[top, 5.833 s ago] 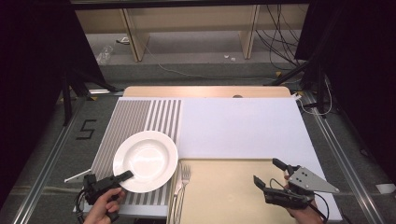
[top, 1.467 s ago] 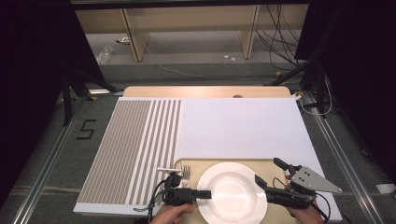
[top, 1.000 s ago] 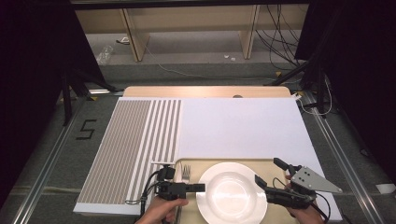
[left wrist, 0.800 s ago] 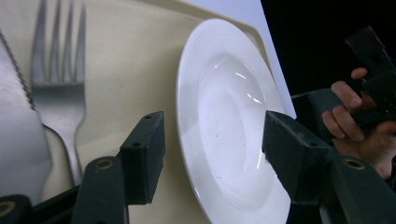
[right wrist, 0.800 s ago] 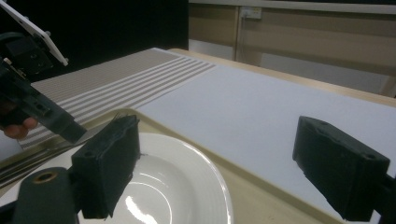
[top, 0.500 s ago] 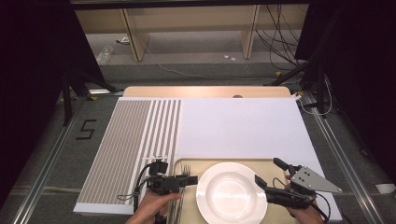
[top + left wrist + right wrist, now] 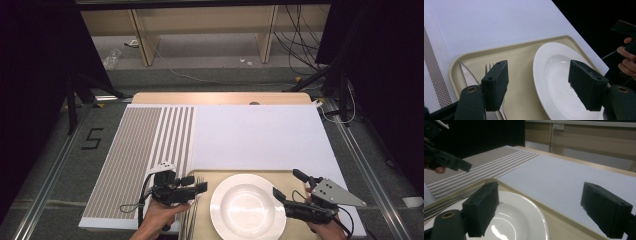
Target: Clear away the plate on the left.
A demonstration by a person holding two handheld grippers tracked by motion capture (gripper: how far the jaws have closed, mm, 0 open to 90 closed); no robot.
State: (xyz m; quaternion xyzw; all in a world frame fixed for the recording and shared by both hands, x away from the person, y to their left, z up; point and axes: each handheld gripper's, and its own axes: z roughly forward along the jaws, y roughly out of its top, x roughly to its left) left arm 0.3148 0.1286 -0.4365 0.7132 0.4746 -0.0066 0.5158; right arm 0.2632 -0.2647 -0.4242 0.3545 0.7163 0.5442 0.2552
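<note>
White plate (image 7: 247, 206) on tray (image 7: 521, 53), between left tool (image 7: 196, 188) and right tool (image 7: 276, 195), both with jaws apart and empty: probably rigid, smooth, breakable ceramic, best gripped at its rim.

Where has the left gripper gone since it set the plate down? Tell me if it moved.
Yes. The left gripper has drawn back leftward off the plate, toward the striped mat.
</note>
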